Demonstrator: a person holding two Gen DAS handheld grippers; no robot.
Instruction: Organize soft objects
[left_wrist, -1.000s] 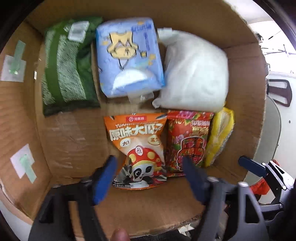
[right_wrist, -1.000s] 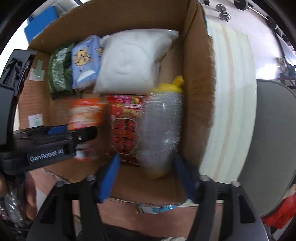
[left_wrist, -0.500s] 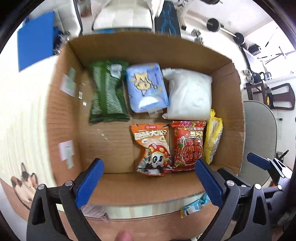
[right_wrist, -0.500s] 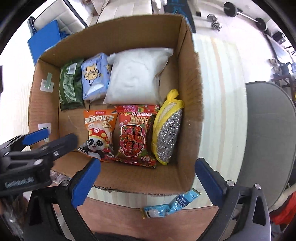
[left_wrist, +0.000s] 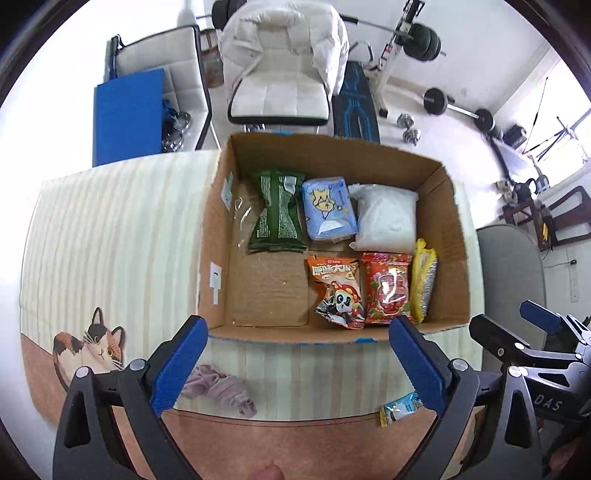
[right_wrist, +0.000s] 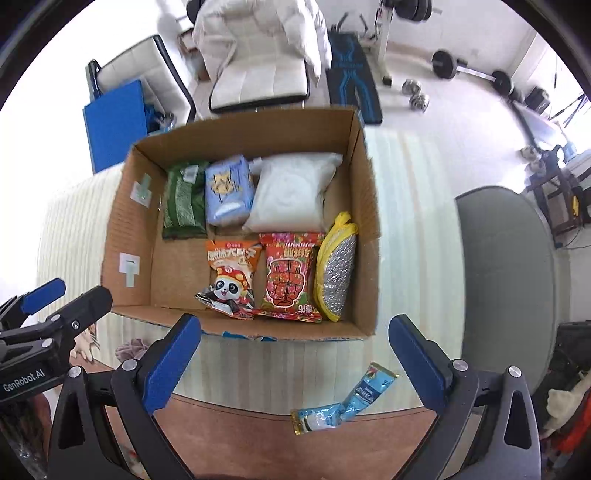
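Soft packs sit inside cardboard box on striped mat. Back row left to right: green pack, blue tissue pack, white bag. Front row left to right: orange panda snack, red snack, yellow-edged scrubber on edge against right wall. Front-left of box floor bare cardboard.

Change vs earlier frames: both cameras were down inside the box a second ago, left fingers straddling the panda snack, right fingers around the scrubber; now both have pulled back and up, whole box plus room visible. Pack layout in box unchanged since half a second ago.

Left gripper spread wide, nothing between the jaws, hovering on the near side of the box; all boxed packs lie beyond its fingertips. Purple cloth lies on the mat just inside its left finger, outside the box. Small blue sachet on the mat near its right finger.

Right gripper also spread wide and empty, near side of the box, boxed packs ahead of it. Sachet lies between its fingers, closer to the right one, touching neither. Left gripper shows at that view's left edge.
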